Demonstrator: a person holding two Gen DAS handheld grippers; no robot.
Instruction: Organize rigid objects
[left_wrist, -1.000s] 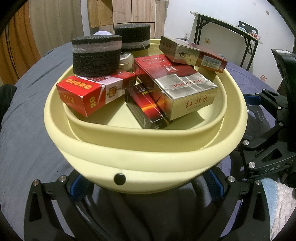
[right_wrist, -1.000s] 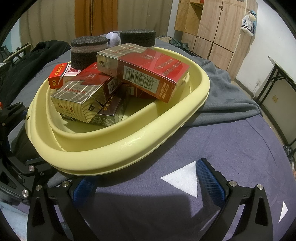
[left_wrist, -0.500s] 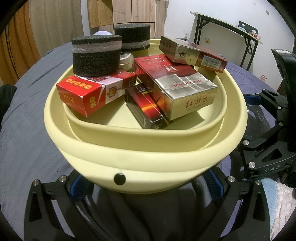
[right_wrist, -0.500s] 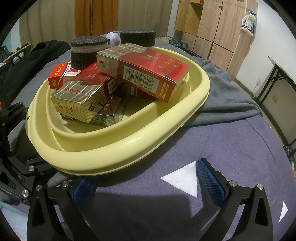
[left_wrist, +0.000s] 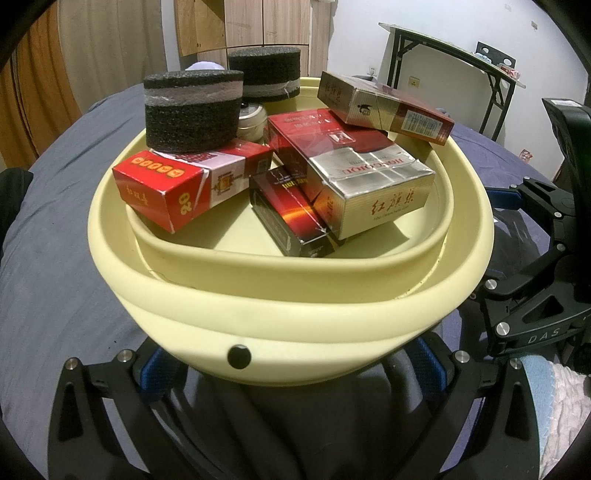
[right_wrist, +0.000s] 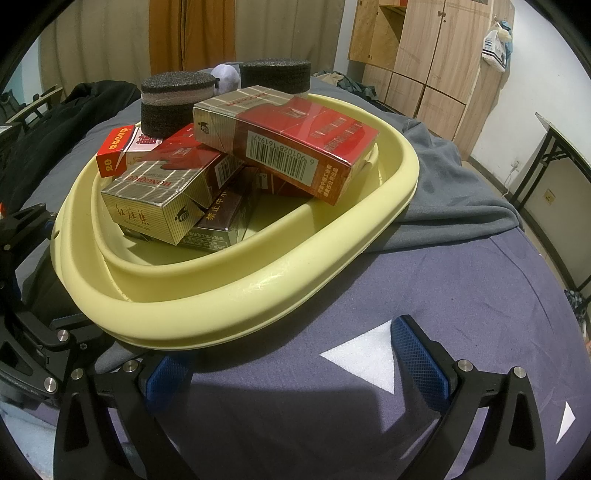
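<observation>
Spreading wide on either side of the basin's near wall, the left gripper (left_wrist: 288, 373) held nothing; its blue pads (left_wrist: 153, 373) sat low against the dark cloth, probably so the person could rest while the load settled. The right gripper (right_wrist: 295, 373) also stood wide and empty over the bedcover (right_wrist: 443, 277), just beside the basin's rim, near a white triangular scrap (right_wrist: 364, 352).

The pale yellow basin (left_wrist: 295, 325) sat on the bed with the task's things gathered inside it. Nearest in the left wrist view lay a dark red pack (left_wrist: 288, 218) on the basin floor, with a silver and red carton (left_wrist: 362, 177) leaning across it and a red box (left_wrist: 184, 184) propped on the inner rim. These seemed tossed in loosely, not stacked flat. A black foam cylinder (left_wrist: 192, 107) stood on the red box. Farther back, another red and gold pack (left_wrist: 384, 107) bridged the far rim, tilted and likely to slip. A second foam cylinder (left_wrist: 264, 72) stood beyond the basin.
</observation>
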